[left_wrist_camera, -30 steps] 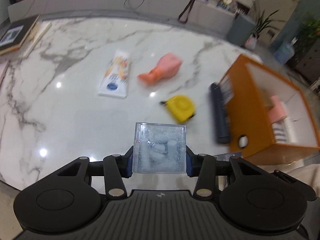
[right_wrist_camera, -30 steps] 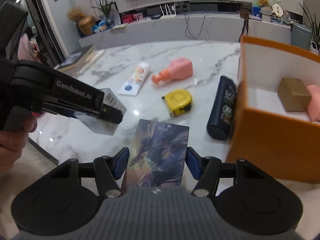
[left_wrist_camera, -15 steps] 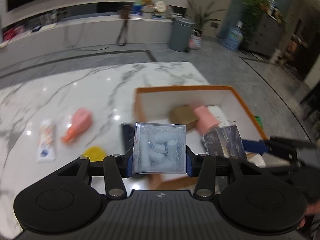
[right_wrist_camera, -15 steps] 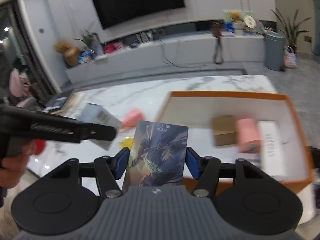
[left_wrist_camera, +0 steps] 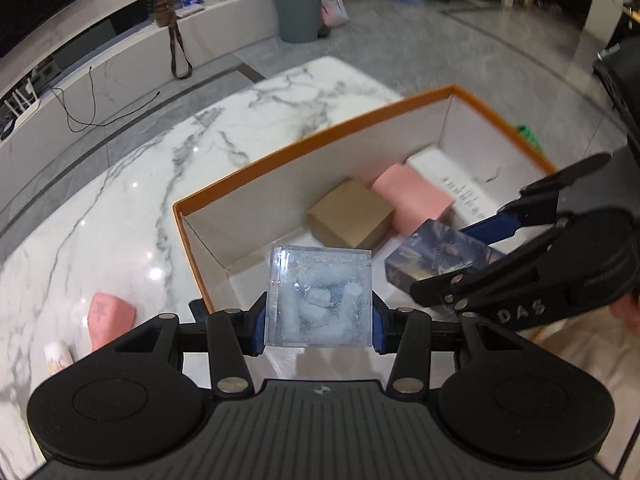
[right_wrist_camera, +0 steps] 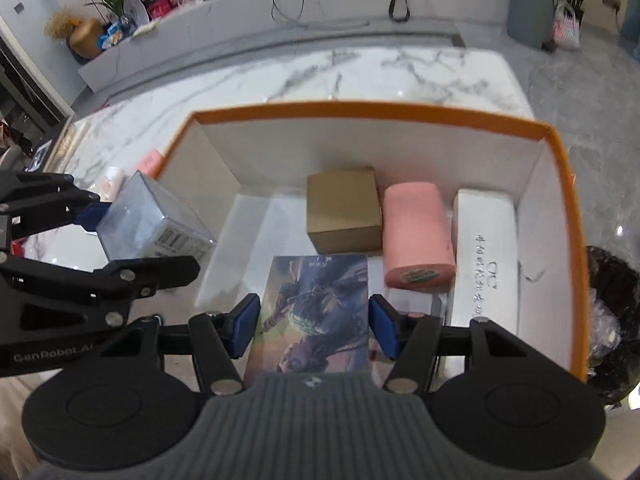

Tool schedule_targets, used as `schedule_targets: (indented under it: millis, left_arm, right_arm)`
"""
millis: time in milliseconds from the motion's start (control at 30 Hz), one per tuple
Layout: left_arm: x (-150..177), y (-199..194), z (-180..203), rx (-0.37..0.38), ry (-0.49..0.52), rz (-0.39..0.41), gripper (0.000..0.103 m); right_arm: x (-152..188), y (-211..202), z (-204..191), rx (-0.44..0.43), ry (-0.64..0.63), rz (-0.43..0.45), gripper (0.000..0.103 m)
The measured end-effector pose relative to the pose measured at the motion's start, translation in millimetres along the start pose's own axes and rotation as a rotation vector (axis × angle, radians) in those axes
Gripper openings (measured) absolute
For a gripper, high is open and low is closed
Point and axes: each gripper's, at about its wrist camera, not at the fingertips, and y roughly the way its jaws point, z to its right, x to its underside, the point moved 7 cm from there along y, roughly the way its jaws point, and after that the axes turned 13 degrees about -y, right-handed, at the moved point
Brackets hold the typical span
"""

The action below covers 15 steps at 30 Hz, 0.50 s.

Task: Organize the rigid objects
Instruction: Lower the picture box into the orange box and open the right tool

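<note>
My left tool (left_wrist_camera: 319,312) pinches a clear plastic cube box (left_wrist_camera: 320,296); my right tool (right_wrist_camera: 311,326) pinches a blue illustrated card box (right_wrist_camera: 310,312). Both hang above the orange-rimmed white cardboard box (right_wrist_camera: 560,184) ahead.

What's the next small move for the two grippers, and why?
Probably lower both loads onto the bare floor of the orange box: the left gripper grips the clear case and the right gripper the picture box above the box's free near-left part.
</note>
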Motion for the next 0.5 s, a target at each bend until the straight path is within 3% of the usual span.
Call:
schedule_targets:
  millis: [300,500]
  left_arm:
    - [-8,29,-4,-0.046,0.125,-0.025,0.053]
    - [-9,35,-7,-0.035,0.121,-0.023,0.053]
  right_arm:
    - [1,37,13,-0.086,0.137,-0.069,0.059]
    - [-3,45,19,-0.050,0.158,-0.093,0.060]
